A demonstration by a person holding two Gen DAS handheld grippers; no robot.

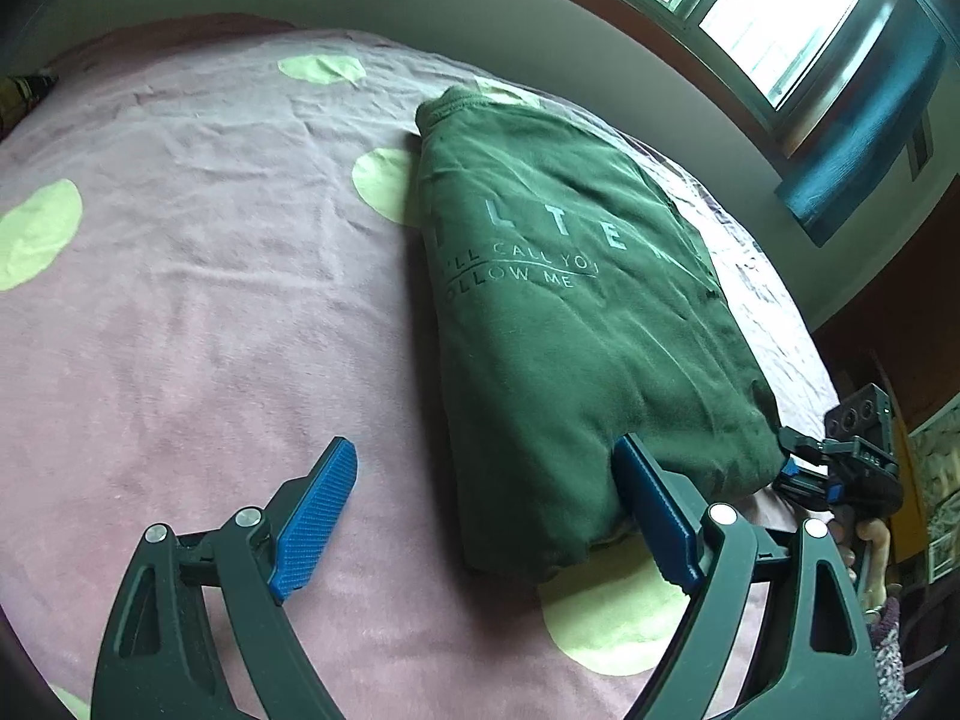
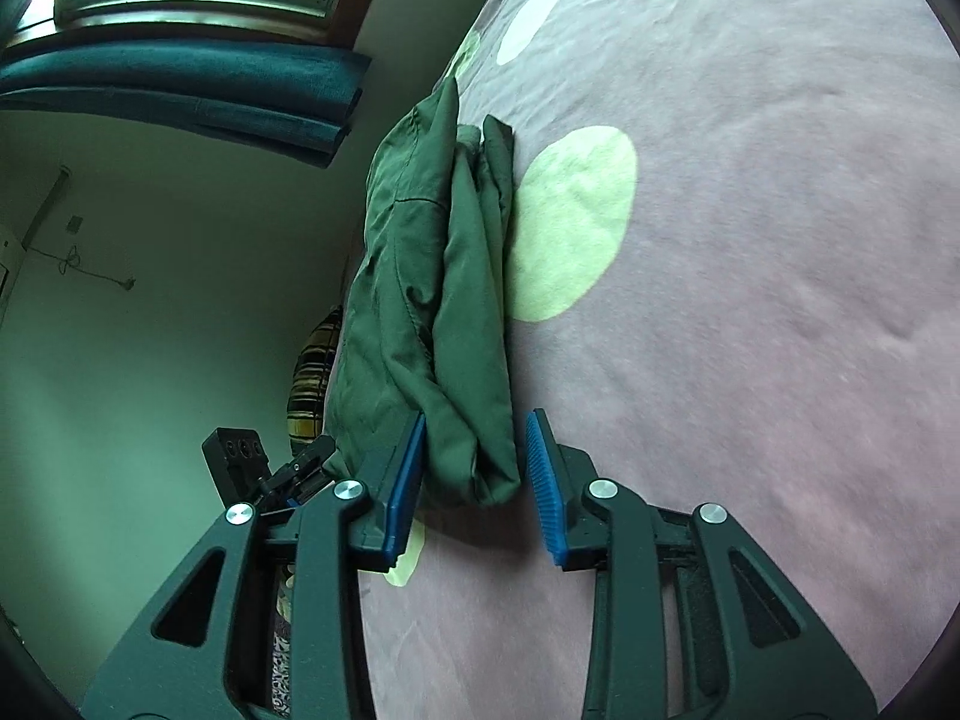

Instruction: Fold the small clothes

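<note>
A dark green T-shirt (image 1: 558, 300) with pale lettering lies folded into a long strip on the pink bedspread (image 1: 198, 324). My left gripper (image 1: 486, 516) is open at the shirt's near hem, its jaws wide apart, the right pad (image 1: 654, 510) touching the fabric edge. In the right wrist view the shirt (image 2: 438, 300) shows edge-on in stacked layers. My right gripper (image 2: 477, 480) is open with its jaws straddling the shirt's near corner, not closed on it. The right gripper also shows in the left wrist view (image 1: 852, 462) at the shirt's other near corner.
The bedspread has pale green dots (image 2: 570, 222). A window (image 1: 768, 6) with a teal curtain (image 1: 858, 138) is beyond the bed's far edge. A striped cushion (image 2: 309, 384) sits past the bed edge by the wall.
</note>
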